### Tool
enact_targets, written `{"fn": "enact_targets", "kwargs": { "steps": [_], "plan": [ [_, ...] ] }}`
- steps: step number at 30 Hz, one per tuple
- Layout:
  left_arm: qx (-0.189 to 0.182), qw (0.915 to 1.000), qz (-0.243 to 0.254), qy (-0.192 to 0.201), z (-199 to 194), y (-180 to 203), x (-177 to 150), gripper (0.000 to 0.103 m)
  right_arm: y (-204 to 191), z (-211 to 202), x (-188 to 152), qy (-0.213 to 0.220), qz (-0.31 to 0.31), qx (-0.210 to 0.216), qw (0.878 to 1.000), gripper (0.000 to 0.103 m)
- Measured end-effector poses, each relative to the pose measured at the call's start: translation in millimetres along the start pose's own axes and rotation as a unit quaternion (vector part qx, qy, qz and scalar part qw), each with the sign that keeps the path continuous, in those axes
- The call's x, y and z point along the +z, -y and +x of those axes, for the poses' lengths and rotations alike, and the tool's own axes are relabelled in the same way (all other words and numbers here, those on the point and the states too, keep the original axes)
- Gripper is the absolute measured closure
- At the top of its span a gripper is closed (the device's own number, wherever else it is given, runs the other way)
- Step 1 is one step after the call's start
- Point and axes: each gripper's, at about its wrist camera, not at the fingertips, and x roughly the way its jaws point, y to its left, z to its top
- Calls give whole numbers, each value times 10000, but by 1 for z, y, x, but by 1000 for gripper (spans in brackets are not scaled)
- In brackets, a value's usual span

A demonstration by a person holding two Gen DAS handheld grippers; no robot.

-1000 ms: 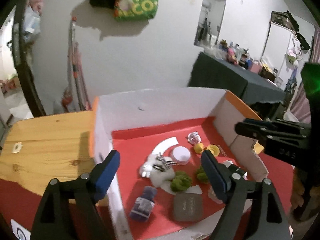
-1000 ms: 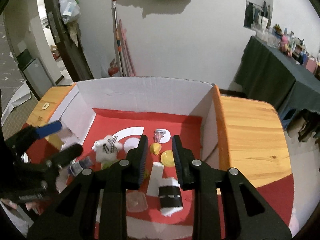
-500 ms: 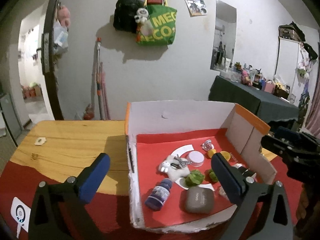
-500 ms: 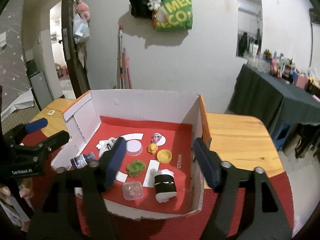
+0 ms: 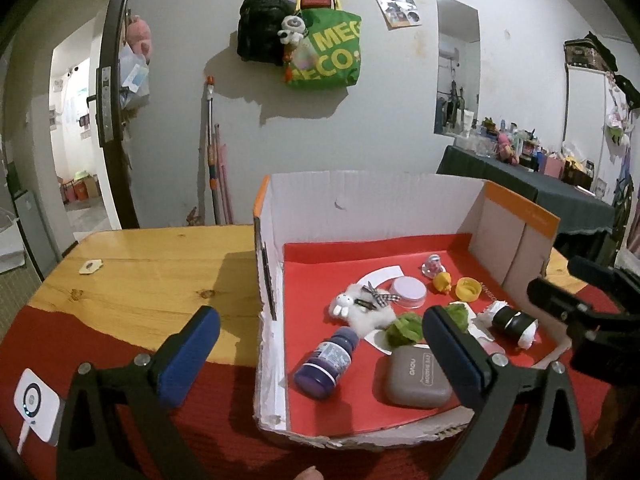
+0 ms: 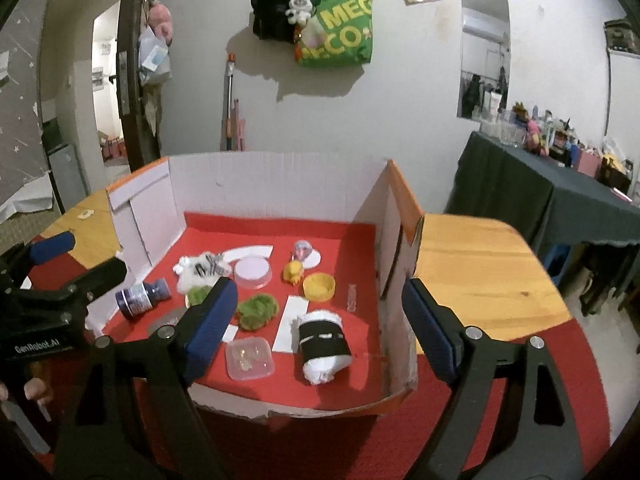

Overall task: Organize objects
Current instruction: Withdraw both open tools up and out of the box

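A white cardboard box (image 5: 360, 200) with a red floor holds several small things: a purple bottle (image 5: 326, 362) on its side, a grey case (image 5: 418, 376), a white plush bunny (image 5: 362, 308), green plush pieces (image 6: 256, 310), a yellow cap (image 6: 319, 286), a clear small tub (image 6: 249, 358) and a black-and-white roll (image 6: 324, 342). My left gripper (image 5: 320, 356) is open and empty, held before the box's near left corner. My right gripper (image 6: 316, 320) is open and empty, held before the box's near right side.
The box stands on a wooden table (image 5: 152, 272) with a red cloth (image 6: 552, 360) over its near part. A white device (image 5: 34, 404) lies at the near left. A dark-covered table (image 6: 560, 200) with clutter stands at the right. Bags (image 5: 320, 56) hang on the wall.
Both grippers have pulled back and up from inside the box to in front of it. The right gripper's jaws have opened wide. The roll lies in the box.
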Motion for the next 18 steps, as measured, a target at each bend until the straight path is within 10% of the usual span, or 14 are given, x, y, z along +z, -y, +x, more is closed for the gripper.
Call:
{"fn": "enact_targets", "kwargs": {
  "steps": [18],
  "plan": [
    [-40, 9982, -261, -531, 22, -8, -13, 0, 1, 26, -15, -380, 40, -98, 9992, 19]
  ]
}}
